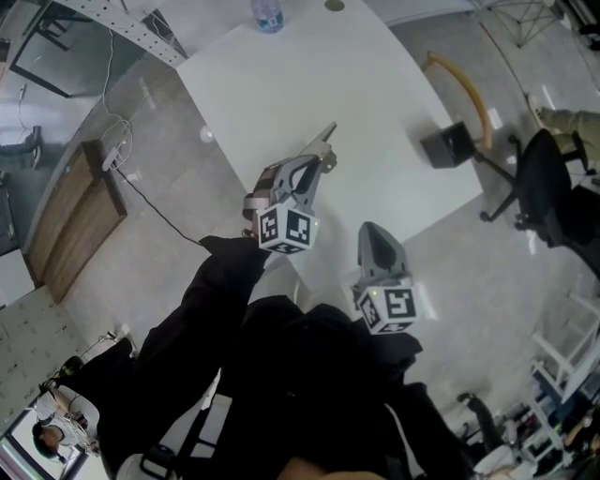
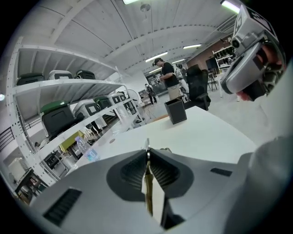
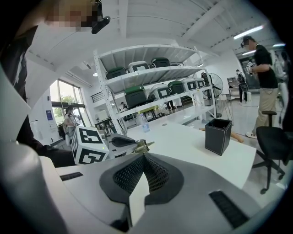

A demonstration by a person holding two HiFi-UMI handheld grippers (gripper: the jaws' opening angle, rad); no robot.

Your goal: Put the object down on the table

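Observation:
My left gripper (image 1: 322, 159) hangs over the near part of the white table (image 1: 356, 84), shut on a thin object of silver and brass colour (image 1: 329, 131) that sticks out past the fingertips toward the table's middle. In the left gripper view the object (image 2: 147, 145) shows edge-on, pinched between the closed jaws (image 2: 147, 153). My right gripper (image 1: 370, 230) is nearer the body, off the table's near edge, shut with nothing in it. Its own view shows the closed jaws (image 3: 143, 157), with the left gripper (image 3: 116, 140) and the object's tip (image 3: 143, 146) just beyond.
A black square pen holder (image 1: 447, 145) stands near the table's right edge. A water bottle (image 1: 267, 14) stands at the far end. A black office chair (image 1: 544, 187) is to the right, and a wooden board (image 1: 75, 220) lies on the floor at left. Shelves and people fill the background.

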